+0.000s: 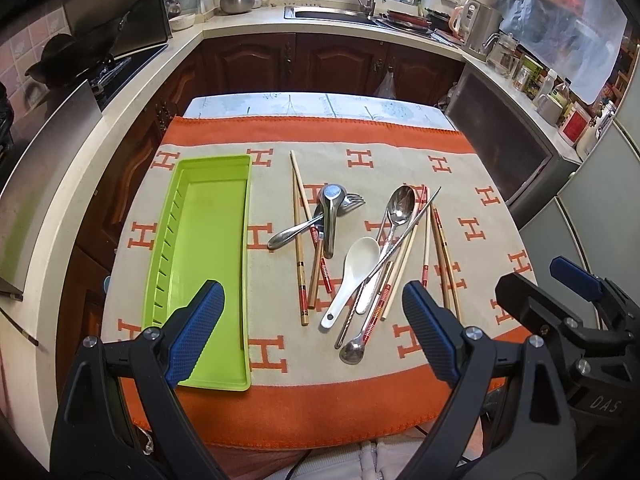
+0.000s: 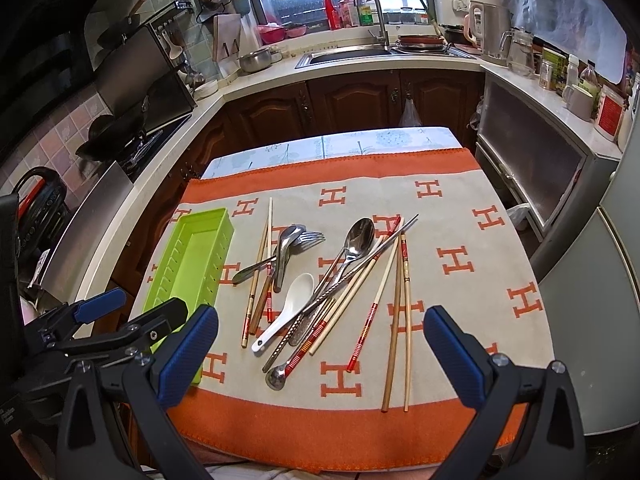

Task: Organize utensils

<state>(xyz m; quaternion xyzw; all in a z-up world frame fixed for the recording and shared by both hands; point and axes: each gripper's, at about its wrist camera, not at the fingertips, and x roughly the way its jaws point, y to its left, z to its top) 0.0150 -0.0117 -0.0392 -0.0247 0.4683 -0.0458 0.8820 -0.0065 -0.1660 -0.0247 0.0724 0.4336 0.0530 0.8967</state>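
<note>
An empty lime-green utensil tray [image 1: 208, 248] [image 2: 192, 264] lies on the left of the cloth. To its right is a loose pile: a white ceramic spoon [image 1: 356, 268] [image 2: 292, 300], a large metal spoon [image 1: 400, 204] [image 2: 360, 236], a fork [image 1: 352, 200] [image 2: 312, 237], a steel soup spoon [image 1: 330, 216], a small spoon [image 1: 352, 352] [image 2: 276, 376] and several wooden and metal chopsticks [image 1: 298, 232] [image 2: 400, 312]. My left gripper [image 1: 313, 292] [image 2: 136, 306] hovers open near the tray's front end. My right gripper [image 2: 322, 316] [image 1: 548, 280] hovers open at the front right, holding nothing.
An orange and beige H-patterned cloth [image 1: 320, 408] covers the small table. Kitchen counters wrap around it: a stove with a wok [image 1: 68, 56] on the left, a sink [image 1: 328, 14] at the back, a steel cabinet [image 1: 500, 140] and jars on the right.
</note>
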